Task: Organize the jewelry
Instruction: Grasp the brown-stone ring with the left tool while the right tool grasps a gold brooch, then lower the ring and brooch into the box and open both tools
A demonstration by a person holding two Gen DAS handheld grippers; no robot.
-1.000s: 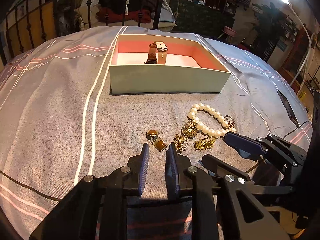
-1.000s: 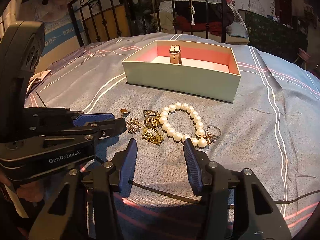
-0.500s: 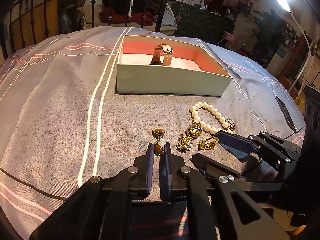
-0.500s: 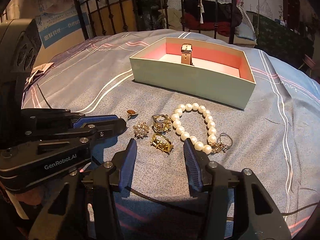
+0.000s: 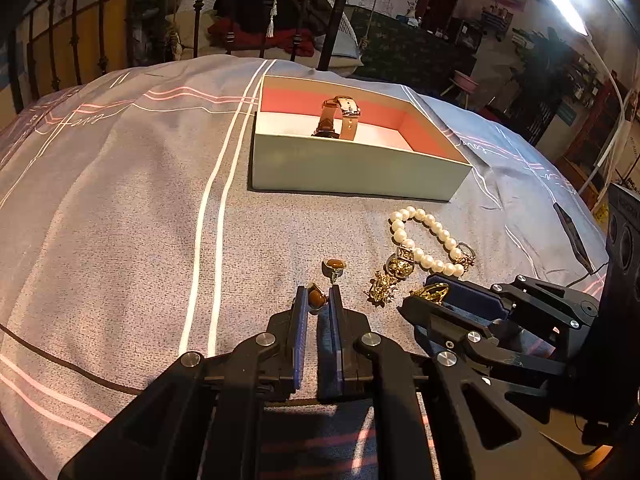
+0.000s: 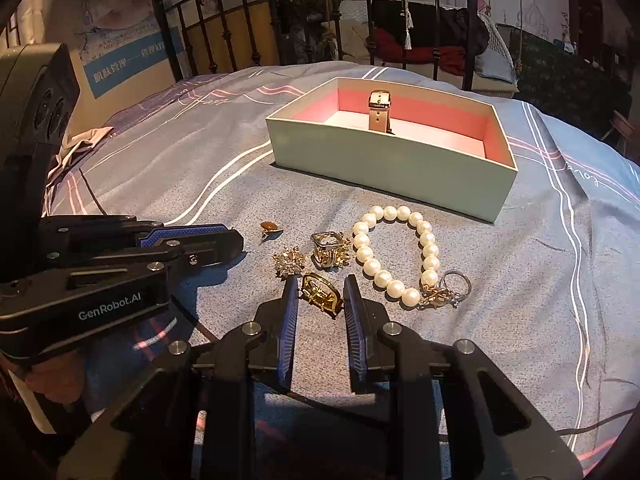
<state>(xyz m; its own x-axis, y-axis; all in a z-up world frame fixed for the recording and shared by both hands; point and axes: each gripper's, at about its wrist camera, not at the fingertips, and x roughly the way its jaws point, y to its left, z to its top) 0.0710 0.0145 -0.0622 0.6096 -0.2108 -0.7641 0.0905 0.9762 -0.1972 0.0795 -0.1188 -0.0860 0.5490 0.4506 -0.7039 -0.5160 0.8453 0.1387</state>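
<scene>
Since a second ago both my grippers have closed in on the jewelry: my left gripper [image 5: 318, 300], then half open short of the amber pieces, has narrowed until its pads pinch one amber earring [image 5: 316, 299] at the tips, while the other amber earring [image 5: 334, 266] lies just ahead on the bedspread [image 5: 120, 220]. My right gripper [image 6: 320, 294] has come forward and narrowed too, so the gold brooch [image 6: 321, 294] now sits between its pads; a gap shows on either side, and I cannot tell whether they touch it. Both grippers are held low and nearly level over the bed, side by side, pointing toward the box [image 5: 352, 168], which has stayed put with the watch [image 5: 340, 118] standing inside. The pearl bracelet [image 6: 394, 256] lies between the box and my right gripper, a ring [image 6: 456, 282] touching its clasp end, with two sparkly pieces [image 6: 288, 260] just left of it.
</scene>
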